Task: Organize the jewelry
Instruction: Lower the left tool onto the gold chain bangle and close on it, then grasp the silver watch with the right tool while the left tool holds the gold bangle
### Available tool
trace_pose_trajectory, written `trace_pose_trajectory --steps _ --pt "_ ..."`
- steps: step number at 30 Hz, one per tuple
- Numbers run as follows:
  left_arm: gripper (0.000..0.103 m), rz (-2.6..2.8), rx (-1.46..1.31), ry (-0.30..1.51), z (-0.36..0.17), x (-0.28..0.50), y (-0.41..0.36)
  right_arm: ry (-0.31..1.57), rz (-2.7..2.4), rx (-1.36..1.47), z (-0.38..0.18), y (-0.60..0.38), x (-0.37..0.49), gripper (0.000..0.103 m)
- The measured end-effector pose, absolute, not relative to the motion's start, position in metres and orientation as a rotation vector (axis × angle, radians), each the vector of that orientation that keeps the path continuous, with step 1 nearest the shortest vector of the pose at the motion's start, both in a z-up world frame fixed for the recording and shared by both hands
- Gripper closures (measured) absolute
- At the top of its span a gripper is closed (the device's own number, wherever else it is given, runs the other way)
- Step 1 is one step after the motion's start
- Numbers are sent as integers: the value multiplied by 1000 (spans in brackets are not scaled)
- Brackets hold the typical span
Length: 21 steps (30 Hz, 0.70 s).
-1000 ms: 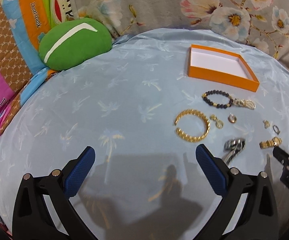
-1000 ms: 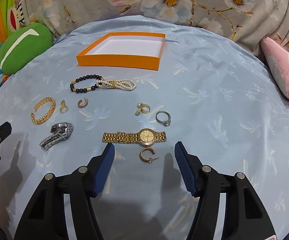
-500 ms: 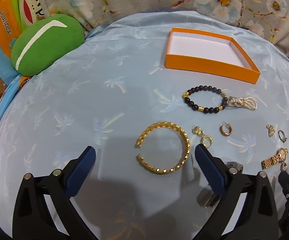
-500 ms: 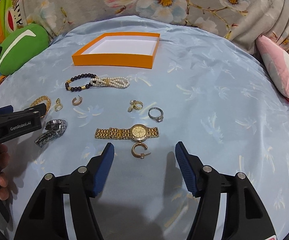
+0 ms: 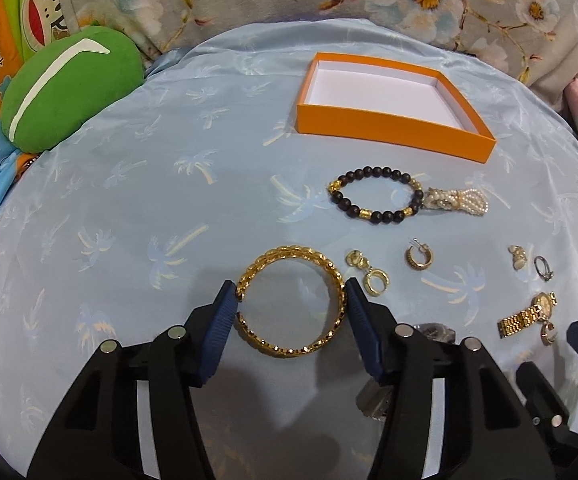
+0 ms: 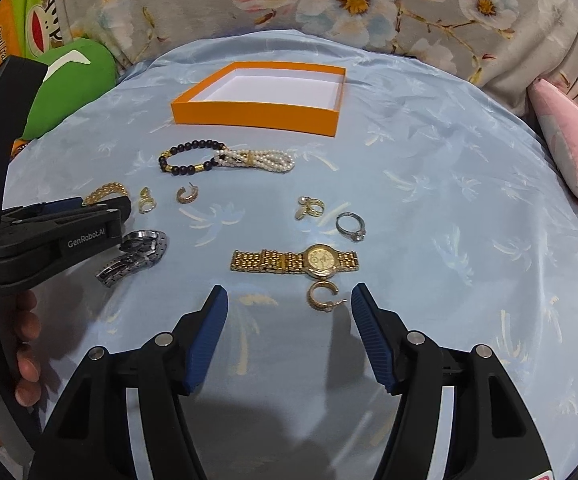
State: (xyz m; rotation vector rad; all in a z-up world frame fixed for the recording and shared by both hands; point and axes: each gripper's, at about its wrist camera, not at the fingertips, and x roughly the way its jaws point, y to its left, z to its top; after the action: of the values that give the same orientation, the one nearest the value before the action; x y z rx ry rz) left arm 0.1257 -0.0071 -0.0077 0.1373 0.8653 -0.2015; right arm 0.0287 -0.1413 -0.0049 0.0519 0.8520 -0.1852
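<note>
A gold cuff bangle [image 5: 289, 350] lies on the blue palm-print cloth, and my left gripper [image 5: 289, 290] is closing on it, with a blue pad touching each side. Farther back are a black bead bracelet [image 5: 373, 169], a pearl bracelet [image 5: 457, 200] and the empty orange box [image 5: 389, 136]. My right gripper [image 6: 285, 292] hangs open just short of the gold watch [image 6: 321, 258] and a gold hoop earring [image 6: 321, 298], holding nothing. In the right wrist view the bangle [image 6: 107, 192] is partly hidden behind the left gripper.
Small earrings [image 5: 373, 280], a silver ring [image 6: 351, 226] and a silver watch [image 6: 141, 252] are scattered on the cloth. A green cushion [image 5: 65, 88] sits at the back left and a pink cushion [image 6: 569, 152] at the right edge. A person's hand [image 6: 25, 344] holds the left gripper.
My left gripper moved forward and right over the gold bangle, then narrowed its jaws onto it. The right gripper stayed nearly still and open.
</note>
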Motion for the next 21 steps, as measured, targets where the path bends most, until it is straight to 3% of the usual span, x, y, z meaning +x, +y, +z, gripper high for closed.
trace_pose_trajectory --steps 21 --pt "50 -113 41 780 21 105 84 893 -21 99 -5 -83 73 41"
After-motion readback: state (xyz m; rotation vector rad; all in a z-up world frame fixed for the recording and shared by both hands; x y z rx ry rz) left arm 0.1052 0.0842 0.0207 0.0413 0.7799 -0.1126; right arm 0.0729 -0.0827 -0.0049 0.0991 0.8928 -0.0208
